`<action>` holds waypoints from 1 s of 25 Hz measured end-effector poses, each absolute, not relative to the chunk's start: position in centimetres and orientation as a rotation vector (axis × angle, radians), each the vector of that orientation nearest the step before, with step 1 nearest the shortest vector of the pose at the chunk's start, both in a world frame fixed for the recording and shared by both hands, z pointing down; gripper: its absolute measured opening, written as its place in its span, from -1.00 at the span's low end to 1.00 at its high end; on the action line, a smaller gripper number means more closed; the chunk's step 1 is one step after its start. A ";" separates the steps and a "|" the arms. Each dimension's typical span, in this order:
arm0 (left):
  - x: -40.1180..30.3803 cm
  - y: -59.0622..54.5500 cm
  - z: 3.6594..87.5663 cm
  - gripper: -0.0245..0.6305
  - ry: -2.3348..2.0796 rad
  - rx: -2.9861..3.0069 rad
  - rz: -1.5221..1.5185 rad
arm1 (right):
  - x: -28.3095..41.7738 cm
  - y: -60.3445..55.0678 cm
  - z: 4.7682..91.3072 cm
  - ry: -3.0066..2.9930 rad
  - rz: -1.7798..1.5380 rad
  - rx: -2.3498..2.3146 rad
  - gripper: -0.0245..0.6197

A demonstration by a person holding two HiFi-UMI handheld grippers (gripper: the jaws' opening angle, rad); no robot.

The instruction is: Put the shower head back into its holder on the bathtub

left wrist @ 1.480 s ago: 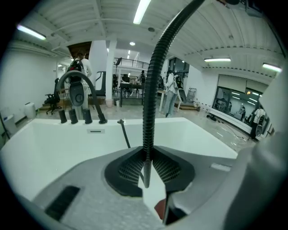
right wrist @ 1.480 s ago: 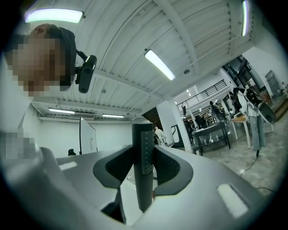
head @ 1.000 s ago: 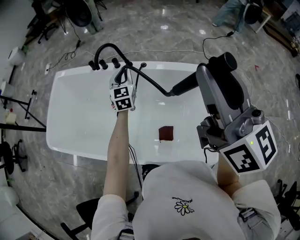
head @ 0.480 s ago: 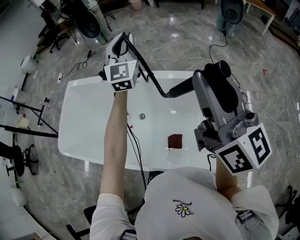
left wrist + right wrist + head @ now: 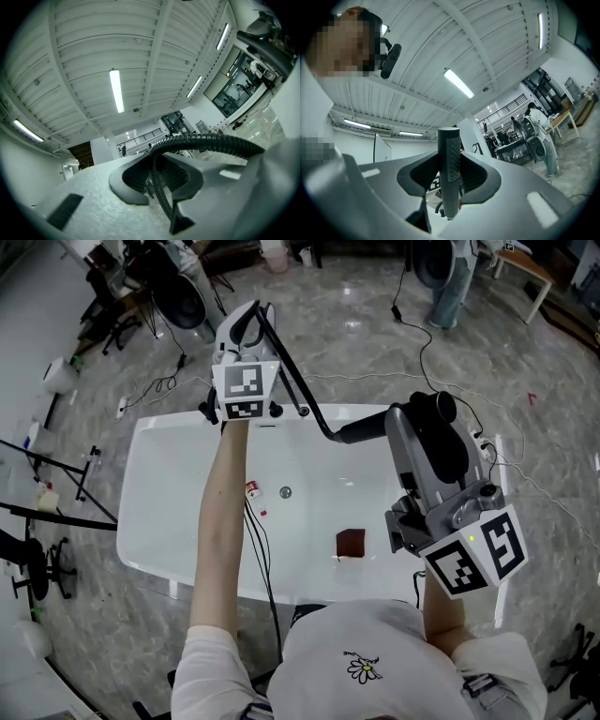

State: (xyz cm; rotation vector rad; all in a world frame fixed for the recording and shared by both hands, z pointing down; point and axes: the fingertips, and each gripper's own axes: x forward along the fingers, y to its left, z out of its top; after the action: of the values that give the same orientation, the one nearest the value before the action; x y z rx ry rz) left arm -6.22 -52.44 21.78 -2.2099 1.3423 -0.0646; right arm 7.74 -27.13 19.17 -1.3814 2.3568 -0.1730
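The black shower head [image 5: 364, 429] is gripped by its handle in my right gripper [image 5: 414, 425], which is shut on it above the right half of the white bathtub [image 5: 150, 521]. In the right gripper view the ribbed handle [image 5: 449, 173] stands upright between the jaws. Its black hose [image 5: 292, 381] runs up and left to my left gripper [image 5: 247, 317], which is shut on it and raised high over the tub's far rim. In the left gripper view the hose [image 5: 161, 199] passes between the jaws and arcs off to the right. The black tap fittings [image 5: 274, 412] on the far rim are partly hidden behind the left gripper's marker cube.
A small dark red object [image 5: 351, 543] lies on the tub floor near the drain [image 5: 285, 492]. A thin cable [image 5: 262, 549] hangs from my left arm across the tub. Cables, chairs and stands sit on the marble floor around it.
My left gripper has risen from the tap fittings on the far rim, lifting the hose with it. The right gripper with the shower head has shifted a little.
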 end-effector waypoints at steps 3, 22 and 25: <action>-6.3 -53.7 23.1 -0.74 1.347 -2.216 -0.075 | 7.7 -28.5 20.1 2.362 -0.188 -1.399 -0.48; -7.9 -60.7 36.3 -0.74 1.470 -2.410 -0.330 | 7.2 -33.7 23.8 2.441 -0.233 -1.426 -0.49; -8.4 -60.6 36.1 -0.74 1.490 -2.412 -0.262 | 6.7 -34.0 23.9 2.458 -0.218 -1.418 -0.49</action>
State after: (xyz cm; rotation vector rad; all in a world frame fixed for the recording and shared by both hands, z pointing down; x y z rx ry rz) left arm -8.37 -60.62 36.06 -2.4118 1.4903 -0.2623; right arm 6.72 -33.96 23.91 -1.4180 2.4585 -0.2179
